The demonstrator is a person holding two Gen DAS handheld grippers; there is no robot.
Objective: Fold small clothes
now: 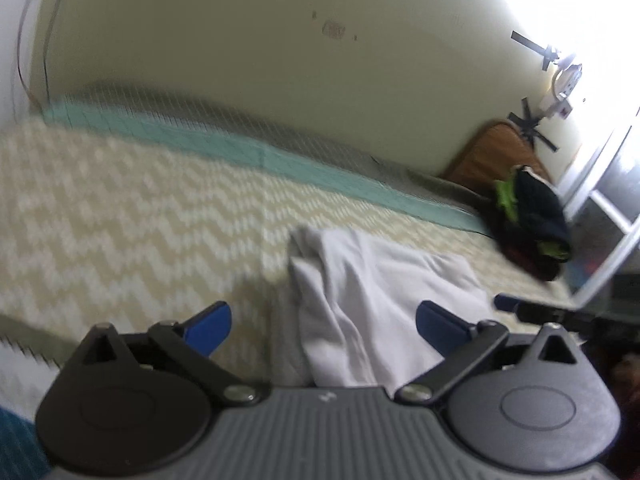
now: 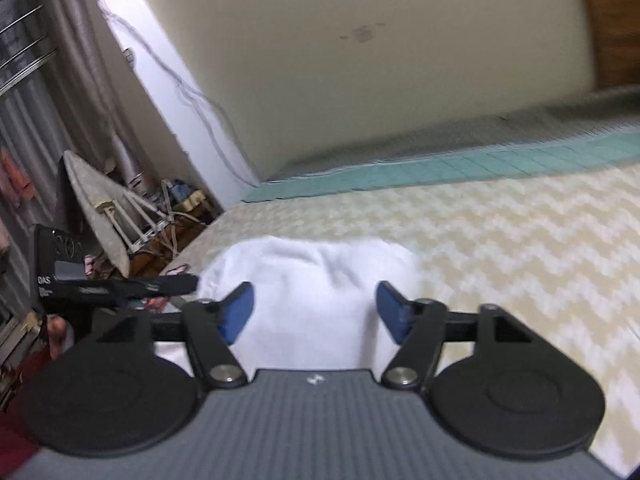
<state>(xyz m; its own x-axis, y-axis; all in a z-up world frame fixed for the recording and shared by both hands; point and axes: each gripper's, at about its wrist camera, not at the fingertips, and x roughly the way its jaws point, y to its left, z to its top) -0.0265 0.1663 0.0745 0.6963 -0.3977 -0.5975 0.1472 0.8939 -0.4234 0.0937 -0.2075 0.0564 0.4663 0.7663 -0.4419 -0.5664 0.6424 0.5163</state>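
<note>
Left claw: we see its jaws wide apart, empty. Right claw: likewise spread, empty. Crumpled white cotton garment: lies directly ahead of both on the cream zigzag-patterned bed cover, nearer our left claw.

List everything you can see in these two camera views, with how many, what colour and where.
white garment: one, white, rumpled on the bed cover by its near edge, in front of both grippers
dark clothes pile: one heap, dark with bright green parts, far end of the bed
bed cover: one, beige and white zigzag, with a teal band along the wall side
headboard: one, brown wood, behind the pile
wall: pale cream, behind the bed
ironing board: one, grey, leaning beyond the bed's foot
left gripper: blue pads, jaws open, nothing held
right gripper: blue pads, jaws open, nothing held
</note>
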